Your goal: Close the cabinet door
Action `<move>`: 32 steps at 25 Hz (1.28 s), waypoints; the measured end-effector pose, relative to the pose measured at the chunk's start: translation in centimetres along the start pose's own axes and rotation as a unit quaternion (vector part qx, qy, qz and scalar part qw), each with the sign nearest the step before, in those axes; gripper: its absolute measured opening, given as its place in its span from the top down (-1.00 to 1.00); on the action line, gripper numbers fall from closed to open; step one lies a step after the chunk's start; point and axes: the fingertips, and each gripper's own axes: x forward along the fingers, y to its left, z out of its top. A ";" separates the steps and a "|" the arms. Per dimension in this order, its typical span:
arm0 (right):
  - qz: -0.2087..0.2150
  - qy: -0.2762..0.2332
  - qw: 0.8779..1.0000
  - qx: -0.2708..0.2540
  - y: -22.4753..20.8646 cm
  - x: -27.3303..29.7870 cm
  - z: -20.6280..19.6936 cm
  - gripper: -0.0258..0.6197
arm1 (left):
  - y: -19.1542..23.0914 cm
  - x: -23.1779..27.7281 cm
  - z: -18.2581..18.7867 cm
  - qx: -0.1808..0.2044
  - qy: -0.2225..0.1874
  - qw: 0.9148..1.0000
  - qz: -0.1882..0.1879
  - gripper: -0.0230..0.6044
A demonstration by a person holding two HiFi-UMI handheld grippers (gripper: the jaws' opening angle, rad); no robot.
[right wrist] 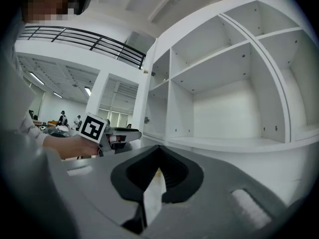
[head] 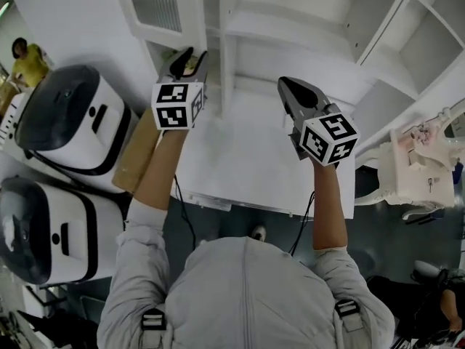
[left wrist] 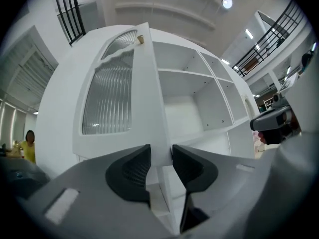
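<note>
Can see only part of the cabinet door (head: 163, 6), cropped at 11 o'clock in the head view. Cannot see its lower corner behind the left tool (left wrist: 160, 158). Cannot make out distant people (right wrist: 62, 118), 9 o'clock, right gripper view.

Straight ahead: cabinet (head: 290, 20) of open compartments in rows. At cabinet's left side: cabinet door (left wrist: 112, 93), swung outward. Just before door's free edge: left tongs (left wrist: 160, 158), edge in line with gap between jaws. Further right, facing open compartments, apart from door: right tongs (right wrist: 158, 171). Left of cabinet: farther appliance (head: 69, 118), nearer appliance (head: 51, 227) below it in head view. Between farther appliance and left forearm: cardboard box (head: 138, 155). Beyond appliances, far left: person (head: 25, 60).
</note>
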 end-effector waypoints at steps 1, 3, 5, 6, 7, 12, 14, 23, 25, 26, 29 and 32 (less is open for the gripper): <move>-0.008 0.004 1.000 0.001 -0.7 -0.3 -0.3 0.92 | -0.1 0.6 0.0 -0.004 -0.002 1.000 0.001 0.44; -0.023 0.009 1.000 0.003 -2.1 -0.7 -0.7 0.92 | -0.4 1.7 0.0 -0.007 -0.004 1.000 0.001 0.45; -0.033 0.010 0.999 0.003 -3.2 -0.9 -0.8 0.92 | -0.5 2.9 0.1 -0.008 -0.002 1.000 -0.004 0.46; -0.036 0.010 0.999 0.003 -3.6 -1.0 -0.8 0.92 | -0.6 3.5 0.0 -0.008 0.000 1.000 -0.007 0.47; -0.039 0.010 0.999 0.002 -4.1 -1.0 -0.8 0.92 | -0.7 4.1 0.0 -0.008 0.001 1.000 -0.007 0.47; -0.043 0.012 0.999 0.001 -5.4 -0.2 -1.0 0.92 | -0.6 6.1 -0.3 -0.008 0.001 1.000 -0.001 0.49; -0.045 0.014 0.999 0.001 -5.9 0.0 -1.2 0.92 | -0.5 6.9 -0.3 -0.010 0.000 1.000 0.001 0.51; -0.057 0.019 0.998 0.002 -8.1 -0.2 -1.5 0.92 | 0.1 9.6 -0.5 -0.002 0.011 1.000 0.019 0.62; -0.058 0.019 0.998 0.002 -8.3 -0.3 -1.5 0.92 | 0.3 9.9 -0.5 -0.002 0.012 1.000 0.021 0.64; -0.058 0.019 0.998 0.003 -8.3 -0.4 -1.6 0.92 | 0.3 9.9 -0.5 -0.002 0.012 1.000 0.022 0.67; -0.060 0.020 0.998 0.007 -8.6 -0.8 -1.8 0.92 | 0.3 9.9 -0.6 0.005 0.015 1.000 0.027 0.67; -0.059 0.020 0.998 0.008 -8.7 -1.2 -1.9 0.92 | 0.0 10.0 -0.6 -0.003 0.015 1.000 0.018 0.67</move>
